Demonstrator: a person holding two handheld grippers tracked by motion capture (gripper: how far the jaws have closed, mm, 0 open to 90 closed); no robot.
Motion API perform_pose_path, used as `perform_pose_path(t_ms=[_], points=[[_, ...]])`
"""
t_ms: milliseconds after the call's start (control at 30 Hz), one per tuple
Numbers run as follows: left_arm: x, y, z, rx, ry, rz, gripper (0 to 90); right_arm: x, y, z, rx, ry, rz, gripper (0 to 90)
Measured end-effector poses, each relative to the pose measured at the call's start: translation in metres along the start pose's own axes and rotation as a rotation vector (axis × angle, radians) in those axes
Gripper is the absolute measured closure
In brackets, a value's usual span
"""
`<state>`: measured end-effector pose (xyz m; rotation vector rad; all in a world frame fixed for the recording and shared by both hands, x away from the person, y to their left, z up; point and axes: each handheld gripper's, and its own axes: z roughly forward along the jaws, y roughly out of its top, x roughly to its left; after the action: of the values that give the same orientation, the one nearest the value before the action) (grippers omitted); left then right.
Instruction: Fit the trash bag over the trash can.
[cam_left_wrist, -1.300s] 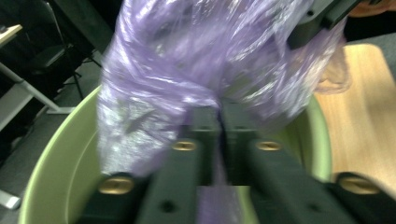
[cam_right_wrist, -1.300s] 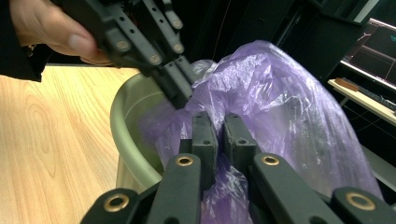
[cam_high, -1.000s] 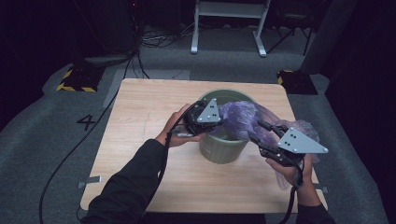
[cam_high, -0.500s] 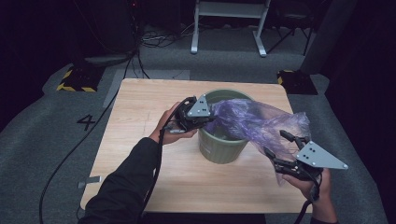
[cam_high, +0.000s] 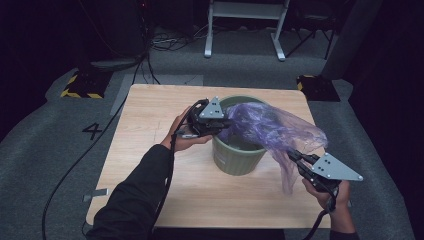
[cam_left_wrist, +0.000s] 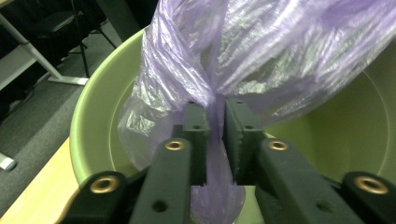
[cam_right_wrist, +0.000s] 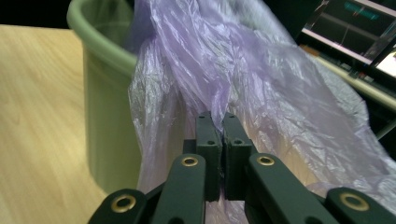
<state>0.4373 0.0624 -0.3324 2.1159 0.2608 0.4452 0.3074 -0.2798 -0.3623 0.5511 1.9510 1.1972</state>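
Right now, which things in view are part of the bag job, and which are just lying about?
In the job:
- purple plastic bag, stretched between both grippers
- green bin on the table
- left gripper, jaws shut on the bag
- right gripper, jaws shut on the bag

Lying about:
- white frame on the floor
- yellow-black striped block

Light wood table (cam_high: 150, 165) is standing on grey carpet, approx. centre of scene. Green ribbed bin (cam_high: 239, 156) is sitting directly on it, right of centre, toward far half. Tape strip (cam_high: 95, 194) is sticking out at near-left edge.
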Motion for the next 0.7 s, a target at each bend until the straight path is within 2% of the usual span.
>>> perform_pose_path(t_ms=[67, 133, 233, 333, 433, 600, 700], points=[[0.001, -0.002, -0.003, -0.018, 0.000, -0.031, 64.6, -0.002, 0.004, -0.001, -0.008, -0.009, -0.009, 89.0], [0.001, -0.002, -0.007, -0.035, -0.021, -0.050, 57.9, -0.003, 0.010, -0.004, -0.005, -0.035, -0.032, 89.0], [0.000, 0.000, -0.013, -0.056, 0.002, -0.086, 38.0, -0.008, 0.014, -0.008, -0.014, -0.053, -0.039, 89.1], [-0.003, 0.003, -0.020, -0.107, -0.002, -0.105, 28.2, -0.014, 0.014, -0.014, -0.016, -0.072, -0.038, 89.2], [-0.008, 0.008, -0.025, -0.141, -0.015, -0.110, 25.8, -0.018, 0.012, -0.019, -0.015, -0.093, -0.030, 89.2], [-0.023, 0.022, -0.020, -0.149, -0.041, -0.063, 25.1, -0.022, 0.012, -0.026, -0.027, -0.100, -0.016, 89.0], [-0.034, 0.031, -0.015, -0.151, -0.066, -0.028, 24.7, -0.019, 0.018, -0.022, -0.021, -0.093, -0.039, 88.8]])
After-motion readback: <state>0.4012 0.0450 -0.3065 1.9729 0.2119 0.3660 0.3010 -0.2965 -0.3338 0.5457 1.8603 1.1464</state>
